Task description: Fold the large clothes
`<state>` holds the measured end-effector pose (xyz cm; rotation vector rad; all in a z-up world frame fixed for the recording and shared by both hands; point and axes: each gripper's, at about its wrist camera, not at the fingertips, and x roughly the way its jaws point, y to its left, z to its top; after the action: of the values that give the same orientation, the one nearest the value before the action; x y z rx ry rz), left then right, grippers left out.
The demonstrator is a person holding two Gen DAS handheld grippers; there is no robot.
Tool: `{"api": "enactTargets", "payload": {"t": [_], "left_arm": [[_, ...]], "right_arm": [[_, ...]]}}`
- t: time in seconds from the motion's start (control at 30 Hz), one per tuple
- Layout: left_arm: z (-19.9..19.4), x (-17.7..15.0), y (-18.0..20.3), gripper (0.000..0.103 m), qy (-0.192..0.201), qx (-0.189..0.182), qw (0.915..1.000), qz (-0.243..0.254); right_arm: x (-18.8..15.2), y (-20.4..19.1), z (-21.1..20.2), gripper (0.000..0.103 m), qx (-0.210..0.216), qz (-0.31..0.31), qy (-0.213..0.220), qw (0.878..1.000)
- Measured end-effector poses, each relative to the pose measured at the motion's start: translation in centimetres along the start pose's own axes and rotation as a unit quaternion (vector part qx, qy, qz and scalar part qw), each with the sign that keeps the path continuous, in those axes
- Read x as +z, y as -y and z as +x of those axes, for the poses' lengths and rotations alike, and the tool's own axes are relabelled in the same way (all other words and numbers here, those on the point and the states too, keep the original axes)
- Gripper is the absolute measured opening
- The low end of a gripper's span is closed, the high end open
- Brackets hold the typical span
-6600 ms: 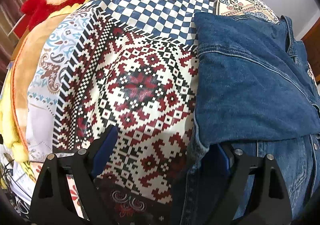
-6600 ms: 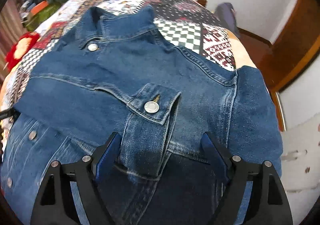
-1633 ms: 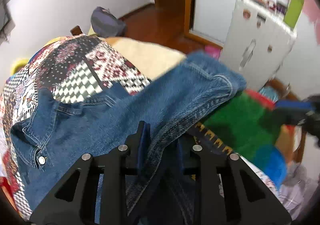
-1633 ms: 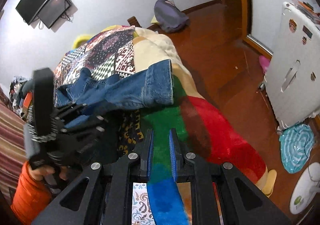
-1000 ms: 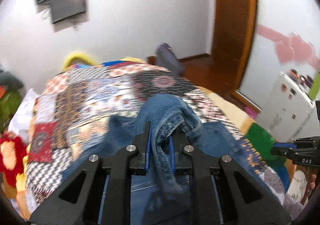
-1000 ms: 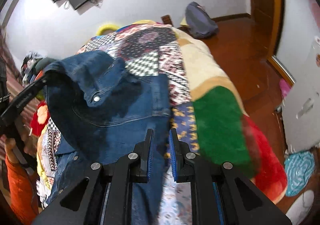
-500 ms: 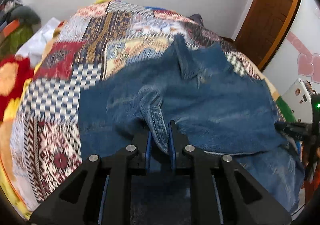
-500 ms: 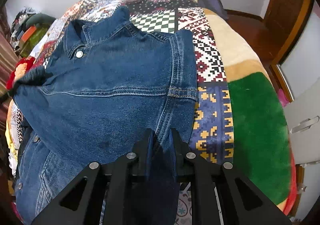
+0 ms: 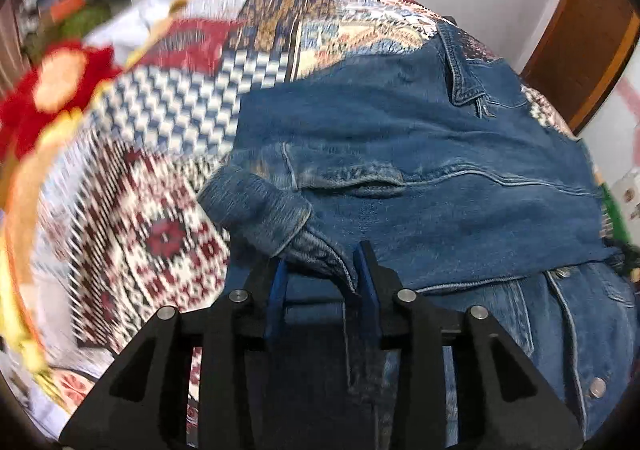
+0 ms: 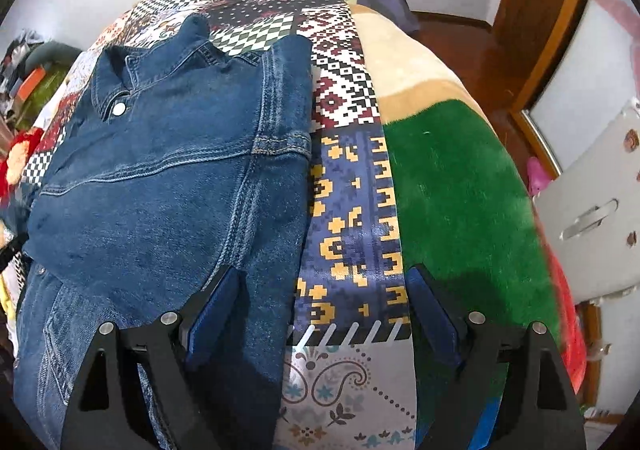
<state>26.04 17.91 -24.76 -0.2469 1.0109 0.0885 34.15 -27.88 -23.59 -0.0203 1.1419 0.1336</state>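
Left hand-held gripper: blue pads part-way closed around a bunched cuff of the denim jacket; half a second ago they pinched that fold tightly, so the grip looks to be easing.
Right hand-held gripper: released, pads spread wide over the jacket's edge; half a second ago it was clenched on that hem.
What changed: the jacket's lower half, carried aloft a second ago, now lies doubled over its upper part on the bed.
Meaning: this fold seems laid; smoothing or another fold likely remains.
Materials: stiff, heavy denim with raised seams and metal buttons; plush patchwork blanket beneath.
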Motion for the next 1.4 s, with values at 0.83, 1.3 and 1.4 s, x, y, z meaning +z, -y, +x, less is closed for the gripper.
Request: {"api": "enactTargets", "payload": {"t": [0.83,1.3,1.4], "left_arm": [[-2.3,8.2,-6.6,0.092,0.025,0.031,0.9983,-0.044],[10.0,10.6,-10.3,0.087,-0.1,-0.148,0.9682,-0.176],[12.0,10.6,-10.7,0.078,-0.121,-0.191,0.9536,-0.199]], "right_arm": [[7.5,-2.9,-4.5,0.084,0.07,-0.008,0.066,0.995],[10.6,-0.3,4.0,0.079,0.106,0.058,-0.01,0.993],[10.9,-0.4,5.0,0.069,0.122,0.058,-0.012,0.991]]}}
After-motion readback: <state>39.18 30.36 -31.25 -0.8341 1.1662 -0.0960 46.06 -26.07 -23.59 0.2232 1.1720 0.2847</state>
